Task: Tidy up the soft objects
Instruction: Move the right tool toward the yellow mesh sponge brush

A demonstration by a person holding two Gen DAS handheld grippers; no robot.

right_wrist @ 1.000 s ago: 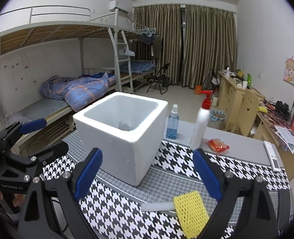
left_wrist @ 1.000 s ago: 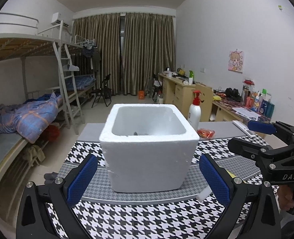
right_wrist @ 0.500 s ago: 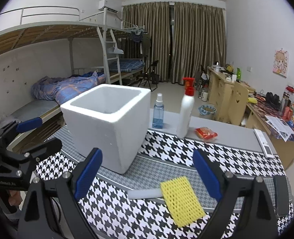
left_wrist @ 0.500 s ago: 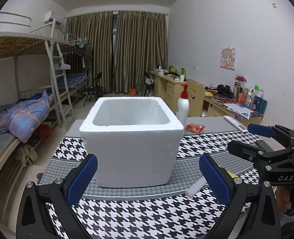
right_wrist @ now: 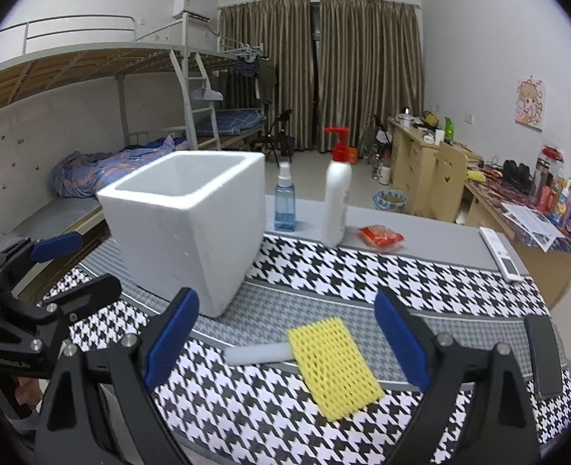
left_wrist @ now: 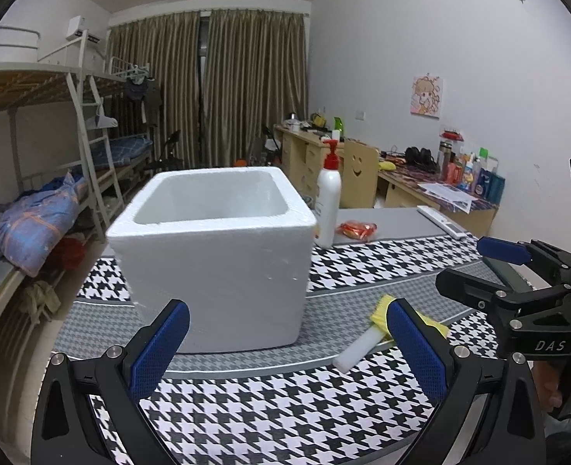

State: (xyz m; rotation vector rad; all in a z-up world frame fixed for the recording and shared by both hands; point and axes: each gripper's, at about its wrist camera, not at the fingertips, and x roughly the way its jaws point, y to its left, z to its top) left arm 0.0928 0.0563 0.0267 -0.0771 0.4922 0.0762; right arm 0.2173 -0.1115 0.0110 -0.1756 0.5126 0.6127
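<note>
A white foam box (left_wrist: 215, 259) (right_wrist: 192, 224) stands open-topped on the houndstooth table cloth (left_wrist: 285, 418). To its right lie a yellow foam net (right_wrist: 334, 366) (left_wrist: 436, 323) and a white foam stick (right_wrist: 258, 352) (left_wrist: 357, 352), touching each other. My left gripper (left_wrist: 287, 347) is open just in front of the box, with nothing between its fingers. My right gripper (right_wrist: 287, 339) is open above the net and stick, holding nothing. Each gripper shows at the edge of the other's view.
Behind the box stand a white pump bottle (right_wrist: 337, 197) and a blue spray bottle (right_wrist: 284, 203). A red snack packet (right_wrist: 380, 237) and a remote (right_wrist: 500, 254) lie at the back right; a black phone (right_wrist: 543, 356) lies near the right edge. A bunk bed stands left, desks right.
Both grippers have dropped lower and drawn back a little; the box interior has gone out of sight, and the yellow net and stick have come further between the right fingers.
</note>
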